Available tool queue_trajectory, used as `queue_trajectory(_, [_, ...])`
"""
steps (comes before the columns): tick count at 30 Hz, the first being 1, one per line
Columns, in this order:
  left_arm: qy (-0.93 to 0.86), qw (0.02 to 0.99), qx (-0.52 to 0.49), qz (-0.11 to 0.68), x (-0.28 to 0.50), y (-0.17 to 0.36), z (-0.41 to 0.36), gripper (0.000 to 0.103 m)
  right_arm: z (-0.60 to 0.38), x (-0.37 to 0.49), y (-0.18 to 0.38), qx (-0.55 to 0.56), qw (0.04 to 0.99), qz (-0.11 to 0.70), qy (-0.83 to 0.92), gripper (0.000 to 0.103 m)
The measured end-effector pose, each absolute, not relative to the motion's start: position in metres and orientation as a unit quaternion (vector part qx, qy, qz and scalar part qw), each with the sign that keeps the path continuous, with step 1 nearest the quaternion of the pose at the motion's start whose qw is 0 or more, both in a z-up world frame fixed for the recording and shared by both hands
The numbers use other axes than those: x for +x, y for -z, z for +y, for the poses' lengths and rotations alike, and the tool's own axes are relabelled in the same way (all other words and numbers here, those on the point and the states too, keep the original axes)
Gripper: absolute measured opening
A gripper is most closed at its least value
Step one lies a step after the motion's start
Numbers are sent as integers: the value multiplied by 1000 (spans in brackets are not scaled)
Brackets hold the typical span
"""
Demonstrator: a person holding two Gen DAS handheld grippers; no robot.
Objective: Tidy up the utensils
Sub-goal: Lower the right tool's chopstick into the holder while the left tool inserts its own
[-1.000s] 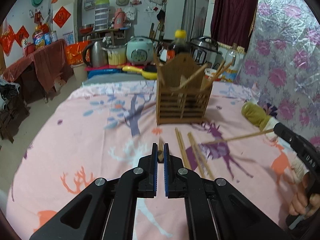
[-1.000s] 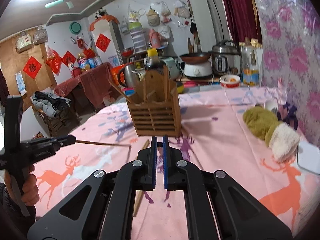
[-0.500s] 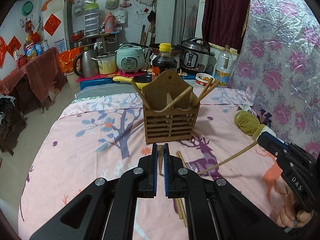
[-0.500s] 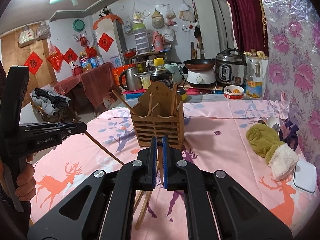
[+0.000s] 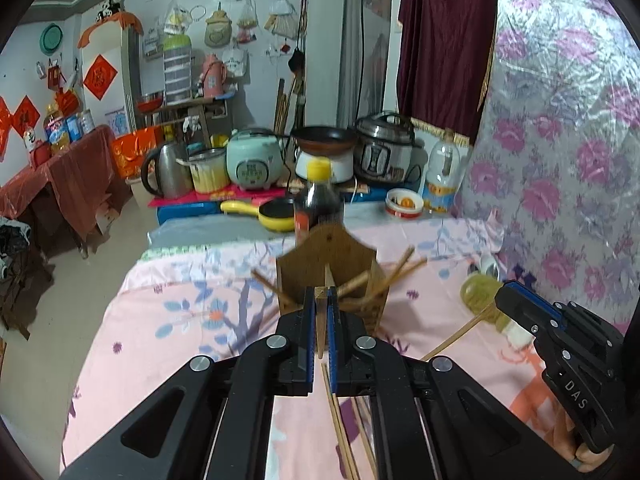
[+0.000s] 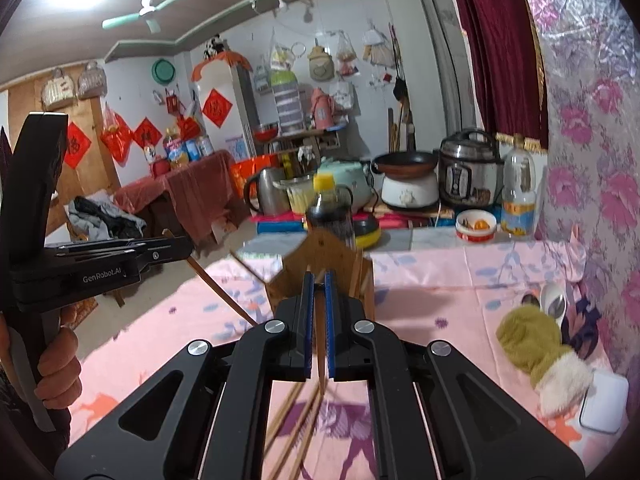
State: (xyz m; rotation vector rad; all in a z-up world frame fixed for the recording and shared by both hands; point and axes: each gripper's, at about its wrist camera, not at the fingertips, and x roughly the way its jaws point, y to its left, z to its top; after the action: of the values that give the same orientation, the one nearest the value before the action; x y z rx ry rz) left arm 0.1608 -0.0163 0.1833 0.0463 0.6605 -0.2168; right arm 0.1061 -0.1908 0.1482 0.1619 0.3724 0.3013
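Holding one chopstick each: left tongs [image 5: 319, 320] clamped on a chopstick [image 5: 320, 334], right tongs [image 6: 317, 320] on another [image 6: 319, 340]; wooden holder [image 5: 332, 268] mid-table [image 5: 168, 344], loose chopsticks [image 5: 340, 424] near.

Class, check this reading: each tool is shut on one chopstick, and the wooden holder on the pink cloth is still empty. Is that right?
Not quite. The wooden holder is not empty: the left wrist view shows several chopsticks already leaning in it. The rest stands: the left tool and right tool are each shut on a chopstick.
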Motion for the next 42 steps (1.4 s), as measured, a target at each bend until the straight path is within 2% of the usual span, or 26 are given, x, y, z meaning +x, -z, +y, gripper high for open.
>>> queue_trajectory(8, [91, 954, 20, 284, 189, -217, -18, 6, -184, 133, -181, 86, 978, 134, -134, 6])
queue_trajectory(18, [70, 964, 17, 257, 221, -179, -24, 6, -171, 173, -170, 99, 986, 84, -104, 6])
queue_trajectory(28, [74, 970, 25, 230, 236, -191, -34, 6, -170, 182, -160, 99, 989, 62, -90, 6])
queue_trajectory(38, [77, 955, -15, 287, 262, -134, -17, 6, -179, 185, -150, 137, 985, 21, -99, 6])
queue_trajectory(42, [82, 949, -29, 303, 266, -111, -13, 6, -173, 190, -140, 119, 989, 7, -88, 7])
